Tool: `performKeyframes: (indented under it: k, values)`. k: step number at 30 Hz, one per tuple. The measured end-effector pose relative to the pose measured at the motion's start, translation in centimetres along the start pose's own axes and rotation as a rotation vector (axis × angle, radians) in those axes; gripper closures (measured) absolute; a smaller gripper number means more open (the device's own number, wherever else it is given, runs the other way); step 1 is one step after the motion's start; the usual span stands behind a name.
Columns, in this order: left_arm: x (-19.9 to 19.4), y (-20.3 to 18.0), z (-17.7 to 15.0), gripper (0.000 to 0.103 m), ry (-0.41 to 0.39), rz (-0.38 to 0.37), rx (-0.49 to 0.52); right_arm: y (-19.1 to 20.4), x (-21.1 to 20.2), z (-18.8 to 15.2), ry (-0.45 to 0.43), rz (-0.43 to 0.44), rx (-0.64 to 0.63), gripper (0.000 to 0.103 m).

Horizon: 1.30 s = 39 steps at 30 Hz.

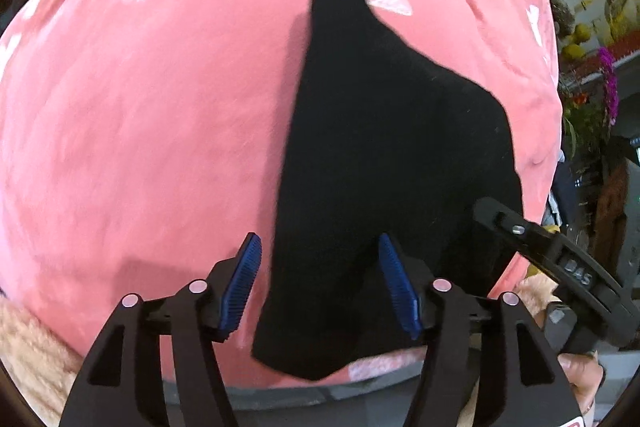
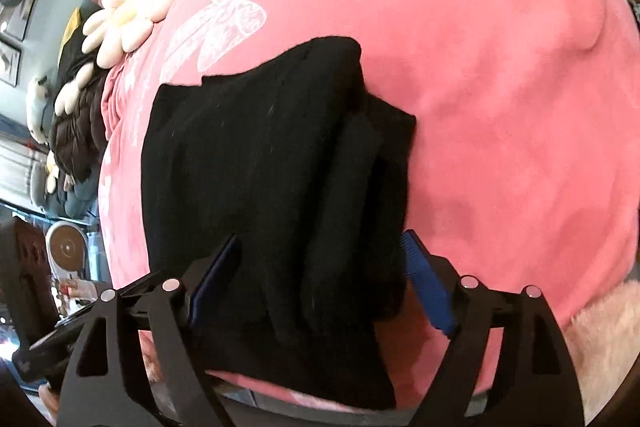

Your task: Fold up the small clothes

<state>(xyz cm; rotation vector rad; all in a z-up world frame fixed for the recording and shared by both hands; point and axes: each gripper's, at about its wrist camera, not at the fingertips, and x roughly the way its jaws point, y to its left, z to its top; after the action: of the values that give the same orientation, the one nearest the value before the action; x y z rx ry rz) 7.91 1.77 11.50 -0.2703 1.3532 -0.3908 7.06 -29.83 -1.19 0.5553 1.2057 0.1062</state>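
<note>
Between the blue pads of the left tool (image 1: 320,287), in the lower middle of the left wrist view, the near end of a black garment (image 1: 384,155) is seen lying on a pink blanket (image 1: 140,127). The jaws are held apart and neither pad presses on the cloth; the left pad is set clear of the garment's edge over bare pink, while the right pad is seen against the black fabric, and contact there cannot be told. Nothing is gripped. From the tool the garment is stretched up the frame and narrowed to a rounded tip in the upper middle, beside a white print on the blanket.

At the lower right of that view the right tool's black frame (image 1: 560,259) is shown over the garment's right corner, with part of a hand (image 1: 580,375) below it.

In the right wrist view the right tool (image 2: 320,287) is likewise opened wide, with bunched, folded layers of the same garment (image 2: 260,167) filling the gap between its pads; the pads are not closed on the cloth. The fabric is spread up and left from the tool across the blanket.

A cream flower-shaped cushion (image 2: 124,15) is placed at the upper left, well apart from the garment, with dark quilted clothing (image 2: 76,131) below it at the left edge. Pale fluffy fabric (image 2: 608,331) is seen at the lower right.
</note>
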Motion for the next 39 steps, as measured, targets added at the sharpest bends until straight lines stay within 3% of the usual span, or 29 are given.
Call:
performKeyframes:
  k: [6,13,15,16,18,20,23,26,30,33,35,36,37,39]
  values:
    - [2.6,-1.8,2.0,0.036,0.036,0.048,0.039,-0.8,1.8,-0.2,0.000,0.019,0.034,0.020]
    - [4.5,-0.6,2.8,0.029,0.083,-0.022,-0.033,-0.7,2.3,0.4,-0.003,0.015,0.022,0.016]
    - [4.6,-0.7,2.9,0.028,0.087,-0.028,-0.035,-0.3,2.4,0.6,-0.012,0.015,0.017,0.018]
    - [4.6,-0.7,3.0,0.027,0.090,-0.030,-0.032,0.3,2.7,0.7,-0.016,0.014,0.012,0.026]
    - [4.6,-0.8,2.9,0.033,0.092,-0.048,-0.025,0.6,2.4,0.7,-0.022,0.041,0.001,0.044]
    - [4.6,-1.1,3.0,0.049,0.089,-0.074,-0.024,1.0,2.0,0.8,-0.027,0.045,0.001,0.066]
    - [3.2,-0.9,2.8,0.075,0.072,-0.129,-0.022,2.2,0.1,0.7,-0.062,0.053,-0.013,0.074]
    - [-0.5,-0.6,2.7,0.079,0.013,-0.193,-0.005,5.7,-3.0,0.3,-0.133,0.047,-0.123,0.075]
    - [-6.6,1.6,2.2,0.079,-0.091,-0.182,0.028,11.1,-5.7,0.1,-0.166,0.124,-0.235,0.075]
    - [-10.6,5.0,1.5,0.077,-0.150,-0.129,0.028,14.5,-4.9,-0.5,-0.139,0.210,-0.260,0.074]
    - [-11.5,8.1,1.0,0.060,-0.160,-0.049,-0.013,16.4,-2.3,-1.3,-0.095,0.235,-0.280,0.067]
    - [-11.7,9.5,0.6,0.048,-0.163,-0.006,-0.023,17.1,-0.7,-1.8,-0.081,0.212,-0.296,0.055]
    - [-10.8,11.0,0.3,0.025,-0.167,0.063,-0.027,17.5,1.5,-2.5,-0.075,0.127,-0.318,0.047]
    - [-8.9,13.5,-0.6,0.029,-0.179,0.223,-0.047,17.7,3.2,-3.9,-0.088,-0.010,-0.346,0.047]
